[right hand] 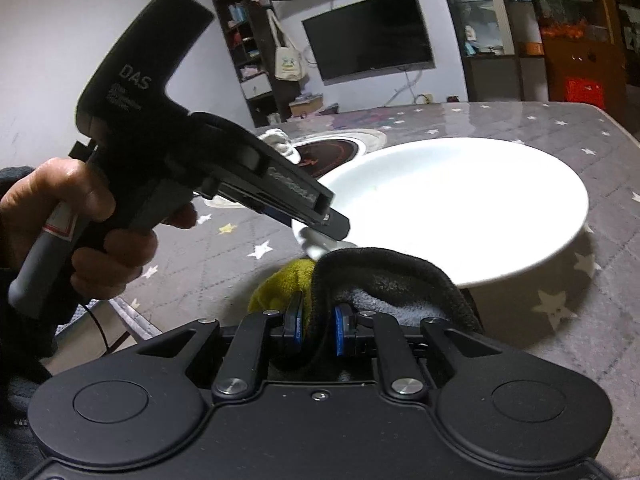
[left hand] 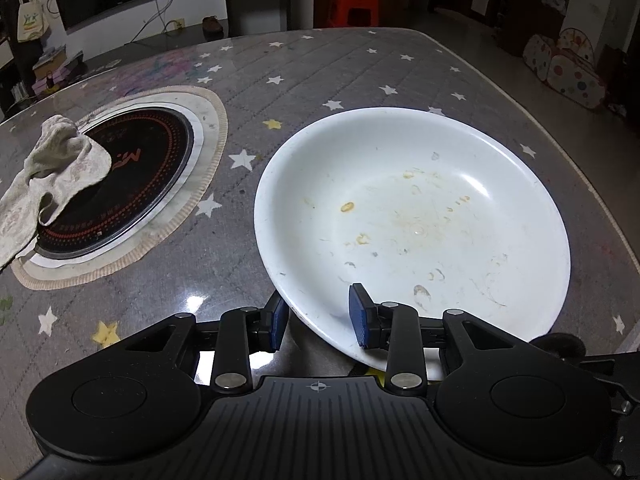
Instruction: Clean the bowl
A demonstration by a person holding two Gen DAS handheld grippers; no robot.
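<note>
Left gripper (left hand: 320,316): black two-finger tool with blue pads, jaws narrow and clamped across the near rim of the wide, shallow white ceramic bowl (left hand: 416,216), one pad under the rim on the outside, the other pad inside the basin. Bowl lifted at that near edge and tilted, far edge down on the grey quilted star-print tablecloth (left hand: 304,76); remainder of the bowl extending ahead and to the right of the left tool. Inside of the bowl marked with dried yellowish spots and faint smears, mostly around the centre and toward the near side. Ahead and to the left of the left tool, well apart from the bowl: round black induction cooktop (left hand: 132,176) with red dotted rings, set in a pale fringed surround, with a crumpled off-white rag (left hand: 52,172) draped over its left edge. Right gripper (right hand: 318,326): same black build, jaws nearly closed and pinching a thick folded cloth with black, grey and yellow-green faces (right hand: 384,276); cloth bulging up directly ahead of the fingers, lying just beside the near rim of the bowl; contact with the rim not determinable. In the right wrist view, left tool seen from the side, above and to the left, gripped by a bare hand (right hand: 76,224), its tip on the bowl's rim. Background: wall-mounted dark television (right hand: 368,34) and shelving.
</note>
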